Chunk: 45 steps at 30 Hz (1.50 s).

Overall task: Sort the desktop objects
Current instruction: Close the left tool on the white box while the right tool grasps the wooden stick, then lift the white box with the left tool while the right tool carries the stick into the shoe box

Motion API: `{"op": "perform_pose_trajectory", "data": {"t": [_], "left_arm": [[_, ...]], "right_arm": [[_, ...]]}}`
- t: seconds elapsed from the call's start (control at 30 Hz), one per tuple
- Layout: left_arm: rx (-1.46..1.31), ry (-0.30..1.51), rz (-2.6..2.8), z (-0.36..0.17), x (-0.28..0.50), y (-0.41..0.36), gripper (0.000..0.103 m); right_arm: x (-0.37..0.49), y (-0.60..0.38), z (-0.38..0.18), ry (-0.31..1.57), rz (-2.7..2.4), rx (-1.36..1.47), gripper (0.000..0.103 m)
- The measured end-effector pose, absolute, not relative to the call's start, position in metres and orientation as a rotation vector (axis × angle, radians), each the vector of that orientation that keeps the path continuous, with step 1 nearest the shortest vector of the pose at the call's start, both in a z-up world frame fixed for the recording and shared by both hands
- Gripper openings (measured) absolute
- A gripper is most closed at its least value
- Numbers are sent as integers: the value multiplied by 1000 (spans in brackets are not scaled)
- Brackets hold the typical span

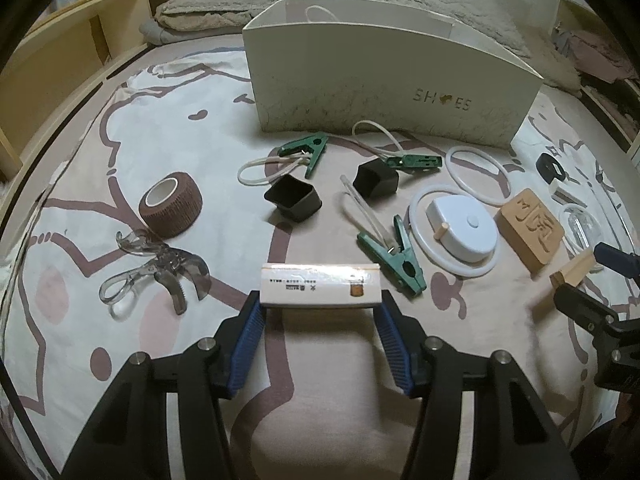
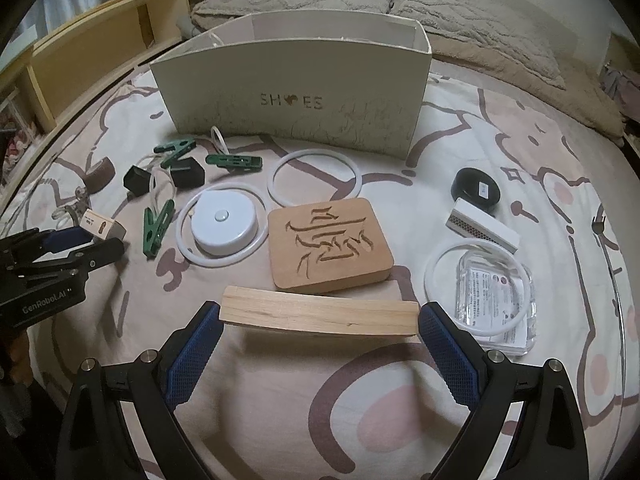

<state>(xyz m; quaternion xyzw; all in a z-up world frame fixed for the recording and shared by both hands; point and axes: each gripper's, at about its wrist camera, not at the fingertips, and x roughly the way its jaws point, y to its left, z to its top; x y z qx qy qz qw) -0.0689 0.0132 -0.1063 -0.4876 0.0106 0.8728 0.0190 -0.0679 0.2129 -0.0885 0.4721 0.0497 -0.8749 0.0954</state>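
My left gripper is shut on a small white box with orange print, its blue pads pressing on the two short ends. From the right wrist view this box shows at the far left in that gripper. My right gripper is shut on a long pale wooden block, held end to end. That block shows at the right edge of the left wrist view. Behind the clutter on the patterned bedsheet stands an open white shoe box.
Loose on the sheet lie green clips, two black square caps, a brown bandage roll, a clear plastic clamp, a white round device inside a white ring, a carved wooden tile, a black roll and a clear packet.
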Motion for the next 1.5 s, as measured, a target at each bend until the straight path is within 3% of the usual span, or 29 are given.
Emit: {"op": "perform_pose_trajectory", "data": {"t": [0.87,1.5], "left_arm": [[-1226,48,2779,-49,-59,19,56],[-1012,112,2841,3,-97,20,56]], "right_arm": [[-50,214,-34,37,-2756,1129,98],[-79,210,16,81,-2842,945,98]]}}
